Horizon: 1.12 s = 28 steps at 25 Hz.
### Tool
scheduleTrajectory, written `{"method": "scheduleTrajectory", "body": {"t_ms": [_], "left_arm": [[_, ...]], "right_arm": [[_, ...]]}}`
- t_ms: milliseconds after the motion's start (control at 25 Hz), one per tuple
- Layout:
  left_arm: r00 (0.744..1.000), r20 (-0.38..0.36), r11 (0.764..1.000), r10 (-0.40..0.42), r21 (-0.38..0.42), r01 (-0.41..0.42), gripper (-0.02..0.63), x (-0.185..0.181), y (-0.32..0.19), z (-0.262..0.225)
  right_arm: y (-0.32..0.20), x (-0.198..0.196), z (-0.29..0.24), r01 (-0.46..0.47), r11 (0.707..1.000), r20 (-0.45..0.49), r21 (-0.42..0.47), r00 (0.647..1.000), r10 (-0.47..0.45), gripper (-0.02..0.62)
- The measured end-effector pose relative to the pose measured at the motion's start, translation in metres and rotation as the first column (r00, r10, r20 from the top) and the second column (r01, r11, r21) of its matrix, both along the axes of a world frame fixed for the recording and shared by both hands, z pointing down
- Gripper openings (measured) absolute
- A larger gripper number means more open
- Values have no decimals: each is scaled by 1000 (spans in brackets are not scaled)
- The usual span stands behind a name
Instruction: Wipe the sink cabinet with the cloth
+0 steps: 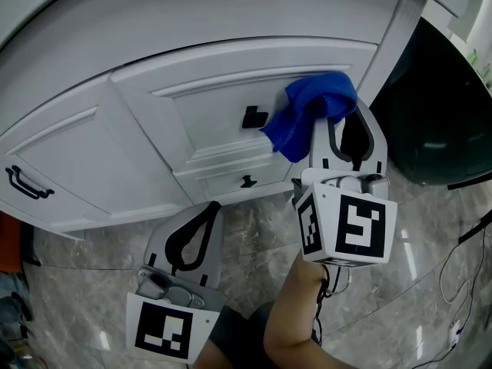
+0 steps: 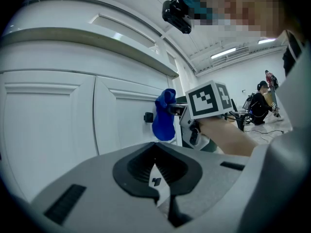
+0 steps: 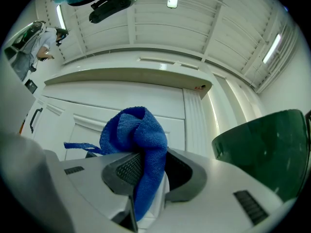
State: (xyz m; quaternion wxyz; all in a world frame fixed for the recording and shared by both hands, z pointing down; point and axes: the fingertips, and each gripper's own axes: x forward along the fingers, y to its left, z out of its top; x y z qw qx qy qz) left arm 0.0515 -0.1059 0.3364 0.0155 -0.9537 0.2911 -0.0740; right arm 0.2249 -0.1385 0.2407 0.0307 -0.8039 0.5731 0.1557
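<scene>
Cloth: blue microfibre cloth (image 1: 307, 118), bunched into a thick fold, held in front of the right-hand part of the sink cabinet.
Cloth hold: the jaws of the right gripper (image 1: 336, 125) pinch the cloth; one bundle stands out past the jaw tips and a strip runs back between the jaws.
Cloth axis: in the left gripper view the bundle hangs roughly vertical, parallel to the door face.
Direction from jaws: the free bundle lies straight ahead of the right jaws, between the tips and the cabinet.
Work surface: white panelled cabinet door (image 1: 207, 114). The cloth sits just right of the black door knob (image 1: 254, 118). No view settles whether cloth and door touch.
Nearer gripper: the right one, already at the door. Judgement: the coming move is a press forward and a sweep across the panel.
Left gripper (image 1: 209, 210): jaws pressed together, nothing between them, held lower and apart from the cloth, pointing at the cabinet base.
Surroundings: dark green container (image 1: 438, 129) right of the cabinet; grey marble floor (image 1: 254, 237) below.
</scene>
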Motion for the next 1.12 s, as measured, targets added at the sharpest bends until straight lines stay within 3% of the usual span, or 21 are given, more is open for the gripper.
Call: {"method": "scheduleTrajectory", "body": {"t_ms": [1120], "left_arm": [[1000, -23, 1000, -6, -13, 6, 0, -5, -6, 2]], "right_arm": [[13, 22, 0, -120, 991, 6, 54, 993, 119, 115]]}}
